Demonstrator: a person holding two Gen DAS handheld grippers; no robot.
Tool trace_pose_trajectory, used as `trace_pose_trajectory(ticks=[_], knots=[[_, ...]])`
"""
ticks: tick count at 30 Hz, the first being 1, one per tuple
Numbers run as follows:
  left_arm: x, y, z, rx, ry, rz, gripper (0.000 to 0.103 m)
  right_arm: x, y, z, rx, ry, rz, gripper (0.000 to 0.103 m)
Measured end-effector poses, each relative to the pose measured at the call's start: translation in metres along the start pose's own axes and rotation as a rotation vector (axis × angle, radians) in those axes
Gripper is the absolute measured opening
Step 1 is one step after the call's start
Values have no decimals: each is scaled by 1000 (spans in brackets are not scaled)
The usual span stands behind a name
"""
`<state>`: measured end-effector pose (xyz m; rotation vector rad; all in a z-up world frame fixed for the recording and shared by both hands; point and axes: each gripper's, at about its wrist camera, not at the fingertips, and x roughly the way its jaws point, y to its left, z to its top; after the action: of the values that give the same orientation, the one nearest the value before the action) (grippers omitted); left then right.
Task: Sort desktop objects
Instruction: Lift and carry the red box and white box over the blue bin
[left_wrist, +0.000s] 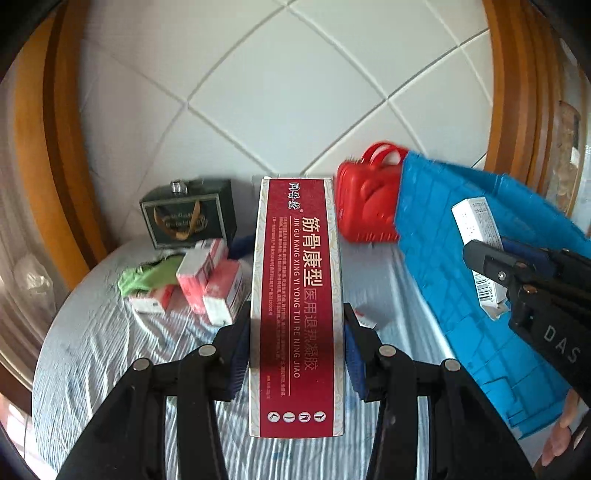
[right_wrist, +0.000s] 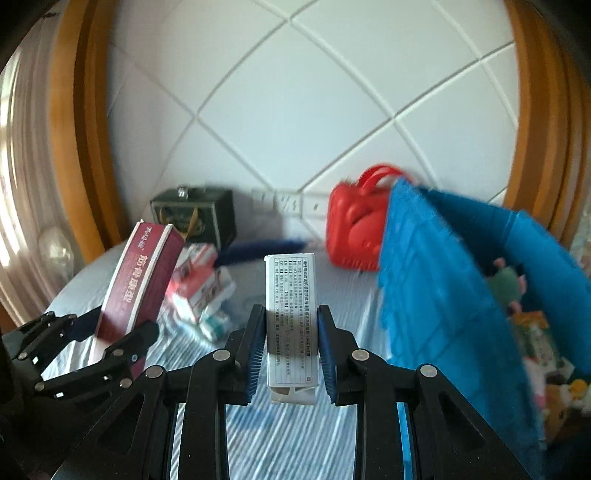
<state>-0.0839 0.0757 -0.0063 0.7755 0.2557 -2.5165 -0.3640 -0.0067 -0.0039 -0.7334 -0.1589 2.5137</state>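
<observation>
We hold two cartons clear of the table (left_wrist: 110, 354). The left claw (left_wrist: 295, 354) is clamped on the long red box (left_wrist: 295, 295) across its narrow width, near its lower end, so most of the carton projects forward past the pads. We judge this the first hazard: a long lever ahead of a low grip can pivot between the pads if the wrist swings sharply, and the carton may droop or slide out.

The right claw (right_wrist: 291, 350) is clamped on the white box (right_wrist: 291, 317), again near its lower end. An end flap at the bottom of this carton looks loose. We judge that pad pressure on a thin carton may crush it or let it slip.

Both hands work close together, and the right claw appears in the left wrist view just beside the blue basket (left_wrist: 461, 258). We judge collision between the claws, or between a projecting carton and the basket rim, a real risk if both are brought in at once.

The basket already holds toys and packets, so a long carton dropped flat may bridge the contents and tip out.

Farther off, small red-and-white boxes (left_wrist: 207, 280), a green cloth (left_wrist: 147, 277), a dark green gift box (left_wrist: 192, 218) and a red case (left_wrist: 365, 206) remain; a low pass could scatter them.
</observation>
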Motion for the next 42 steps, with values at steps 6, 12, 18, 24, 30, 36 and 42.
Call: trace_pose_trajectory(ticks=[6, 12, 18, 24, 30, 36, 42], knots=[[-26, -27, 13, 26, -61, -43, 44, -30, -19, 4, 18, -64, -38, 27], [-43, -68, 25, 74, -101, -97, 44, -70, -56, 5, 69, -124, -87, 27], [-58, -110, 34, 111, -147, -156, 44, -100, -94, 3, 110, -163, -147, 27], [-64, -156, 41, 149, -163, -207, 44, -120, -138, -3, 143, -181, -234, 27], [-72, -207, 45, 177, -171, -255, 44, -125, -201, -18, 177, -154, -340, 27], [-71, -270, 48, 203, -135, -297, 44, -119, -261, -40, 207, -72, -378, 27], [-60, -327, 40, 258, -56, -330, 44, -117, -304, -57, 220, -34, -405, 27]])
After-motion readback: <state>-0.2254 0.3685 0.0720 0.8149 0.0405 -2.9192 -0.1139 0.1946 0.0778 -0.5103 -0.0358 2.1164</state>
